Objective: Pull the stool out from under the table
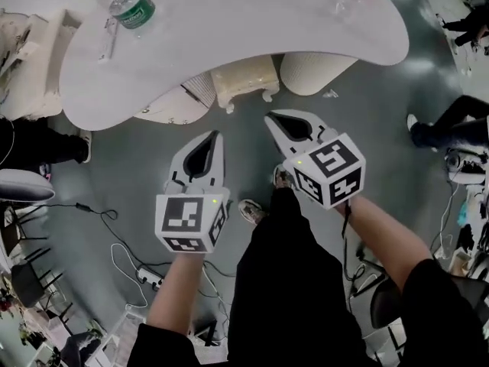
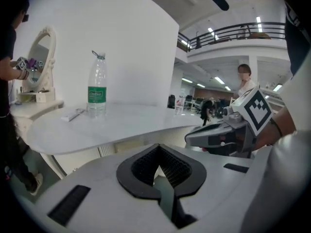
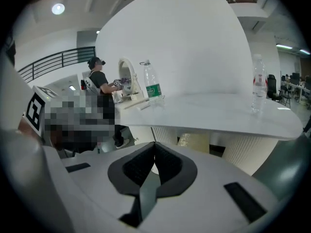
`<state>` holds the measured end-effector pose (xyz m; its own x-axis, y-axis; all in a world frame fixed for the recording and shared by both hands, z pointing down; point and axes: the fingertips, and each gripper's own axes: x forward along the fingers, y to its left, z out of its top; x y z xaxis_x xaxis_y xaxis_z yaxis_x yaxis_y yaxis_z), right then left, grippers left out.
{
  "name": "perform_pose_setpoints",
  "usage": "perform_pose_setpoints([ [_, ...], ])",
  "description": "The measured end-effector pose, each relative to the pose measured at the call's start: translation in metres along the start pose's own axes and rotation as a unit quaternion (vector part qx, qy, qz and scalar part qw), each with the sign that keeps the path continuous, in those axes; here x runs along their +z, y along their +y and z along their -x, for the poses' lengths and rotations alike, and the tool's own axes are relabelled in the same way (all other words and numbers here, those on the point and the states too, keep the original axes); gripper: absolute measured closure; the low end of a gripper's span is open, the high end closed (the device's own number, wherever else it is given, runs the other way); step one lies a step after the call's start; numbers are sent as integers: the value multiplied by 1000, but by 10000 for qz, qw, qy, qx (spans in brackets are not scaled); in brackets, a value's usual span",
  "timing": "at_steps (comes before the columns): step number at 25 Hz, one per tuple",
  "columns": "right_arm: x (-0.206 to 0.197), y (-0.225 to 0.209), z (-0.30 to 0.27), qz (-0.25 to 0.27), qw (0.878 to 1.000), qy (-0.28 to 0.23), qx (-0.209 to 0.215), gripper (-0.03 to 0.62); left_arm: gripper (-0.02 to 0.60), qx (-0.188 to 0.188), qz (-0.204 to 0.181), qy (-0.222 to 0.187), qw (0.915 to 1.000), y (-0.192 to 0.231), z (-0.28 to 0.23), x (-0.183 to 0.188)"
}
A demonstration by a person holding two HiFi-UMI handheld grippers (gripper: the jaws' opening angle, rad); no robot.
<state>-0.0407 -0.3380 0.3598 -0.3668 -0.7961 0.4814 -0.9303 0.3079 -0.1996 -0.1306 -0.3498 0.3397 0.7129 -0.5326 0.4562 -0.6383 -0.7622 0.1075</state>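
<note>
A cream stool (image 1: 244, 79) stands tucked under the white curved table (image 1: 229, 37), between two ribbed pedestals; in the right gripper view the stool (image 3: 200, 142) shows below the table edge (image 3: 218, 113). My left gripper (image 1: 216, 134) hangs over the floor short of the table, shut and empty. To its right my right gripper (image 1: 269, 118) is also shut and empty, its tips close to the stool's front. In their own views the left gripper (image 2: 156, 147) and the right gripper (image 3: 154, 143) show closed jaws with nothing between them.
A water bottle (image 1: 130, 2) and a pen-like object (image 1: 107, 40) lie on the table, with a second bottle (image 3: 258, 89) and a small mirror (image 3: 127, 76). A power strip (image 1: 145, 275) and cables lie on the floor. People's legs (image 1: 451, 121) are at the right.
</note>
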Motion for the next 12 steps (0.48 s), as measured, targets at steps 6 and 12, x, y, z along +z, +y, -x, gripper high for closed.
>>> perform_pose_setpoints([
  [6,-62,-23,-50,-587,9982,18,95,588,575,191,203,70,9996,12,-52,-62],
  [12,-99,-58,-67,-759,9970,127,-105,588,575,125,301,354,9988,28,-92,-109],
])
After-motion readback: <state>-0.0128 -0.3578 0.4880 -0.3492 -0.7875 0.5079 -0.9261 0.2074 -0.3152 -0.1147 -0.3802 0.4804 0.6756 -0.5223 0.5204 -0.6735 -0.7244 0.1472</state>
